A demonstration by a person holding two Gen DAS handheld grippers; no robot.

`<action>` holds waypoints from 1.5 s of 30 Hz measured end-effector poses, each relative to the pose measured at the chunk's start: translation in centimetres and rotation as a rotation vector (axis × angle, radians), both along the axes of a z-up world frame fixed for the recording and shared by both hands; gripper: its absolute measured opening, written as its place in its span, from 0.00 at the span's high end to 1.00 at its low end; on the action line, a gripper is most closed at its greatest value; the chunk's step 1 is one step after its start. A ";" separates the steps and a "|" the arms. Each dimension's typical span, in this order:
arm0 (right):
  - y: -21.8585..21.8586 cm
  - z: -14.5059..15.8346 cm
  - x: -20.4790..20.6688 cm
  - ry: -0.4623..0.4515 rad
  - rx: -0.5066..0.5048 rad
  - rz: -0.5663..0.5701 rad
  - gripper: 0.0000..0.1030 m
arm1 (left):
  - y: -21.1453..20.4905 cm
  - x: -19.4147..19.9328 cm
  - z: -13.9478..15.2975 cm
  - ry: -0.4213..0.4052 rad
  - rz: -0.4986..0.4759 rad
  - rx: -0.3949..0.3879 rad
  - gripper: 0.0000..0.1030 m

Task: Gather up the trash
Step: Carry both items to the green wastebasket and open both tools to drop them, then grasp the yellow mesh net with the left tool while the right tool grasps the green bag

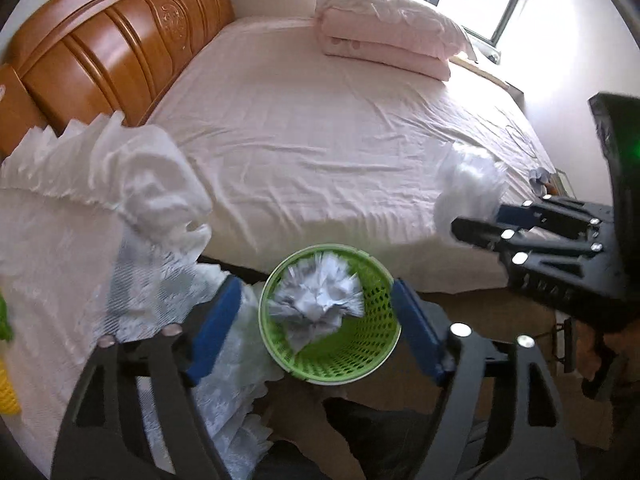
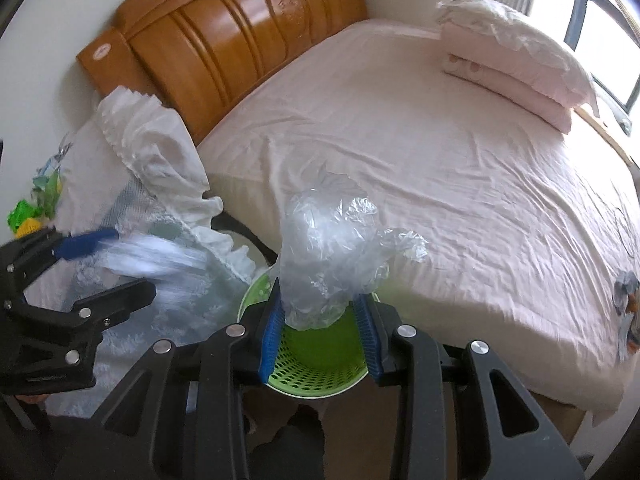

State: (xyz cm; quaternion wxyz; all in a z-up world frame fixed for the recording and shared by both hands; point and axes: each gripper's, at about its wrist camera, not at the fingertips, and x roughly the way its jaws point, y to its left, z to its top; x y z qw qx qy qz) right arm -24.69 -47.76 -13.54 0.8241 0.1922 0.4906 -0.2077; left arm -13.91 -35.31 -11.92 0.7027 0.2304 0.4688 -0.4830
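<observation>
A green perforated bin (image 1: 360,340) stands on the floor beside the bed. A crumpled white paper wad (image 1: 316,300), motion-blurred, is between my open left gripper (image 1: 316,324) and the bin's mouth; it also shows as a white blur in the right wrist view (image 2: 160,258). My right gripper (image 2: 320,332) is shut on a crumpled clear plastic bag (image 2: 332,240), held over the green bin (image 2: 320,364). The right gripper also shows in the left wrist view (image 1: 476,224) with the bag (image 1: 468,188) in it.
A bed with a pink sheet (image 1: 320,128), a wooden headboard (image 1: 112,40) and folded bedding (image 1: 388,36) fills the background. A nightstand under a white lace cloth (image 1: 80,220) stands left of the bin, with green and yellow items (image 2: 28,216) on it.
</observation>
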 end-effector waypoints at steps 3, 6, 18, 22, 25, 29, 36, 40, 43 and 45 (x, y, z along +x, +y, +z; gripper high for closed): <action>-0.9 -0.7 0.3 0.011 0.010 0.057 0.66 | -0.9 -0.4 0.6 -0.020 0.016 0.001 0.19; -1.0 -1.4 0.6 0.020 0.018 0.091 0.66 | -1.3 -0.8 1.0 -0.041 0.045 0.013 0.19; 1.6 -5.9 3.6 0.115 0.030 0.209 0.05 | 3.4 2.1 4.4 -0.149 0.291 -0.006 0.07; 1.8 -6.0 3.9 0.117 0.033 0.190 0.02 | 5.5 2.5 5.4 -0.174 0.357 -0.017 0.07; 1.3 -5.5 4.1 0.105 0.034 0.166 0.02 | 7.2 2.9 5.9 -0.180 0.404 -0.026 0.07; 1.2 -3.9 4.3 0.056 0.025 0.144 0.02 | 9.7 3.5 6.0 -0.179 0.479 -0.034 0.07; 2.4 -1.8 5.8 0.020 0.029 0.190 0.02 | 16.3 5.1 6.3 -0.196 0.686 -0.025 0.07; 4.6 -0.7 7.7 0.015 0.006 0.265 0.02 | 21.2 6.3 6.1 -0.190 0.807 -0.015 0.07; 6.8 0.2 9.6 0.005 -0.019 0.309 0.02 | 24.6 7.4 5.7 -0.184 0.879 0.002 0.07; 8.3 0.7 10.7 -0.007 -0.019 0.322 0.02 | 26.4 8.2 5.4 -0.183 0.913 0.013 0.07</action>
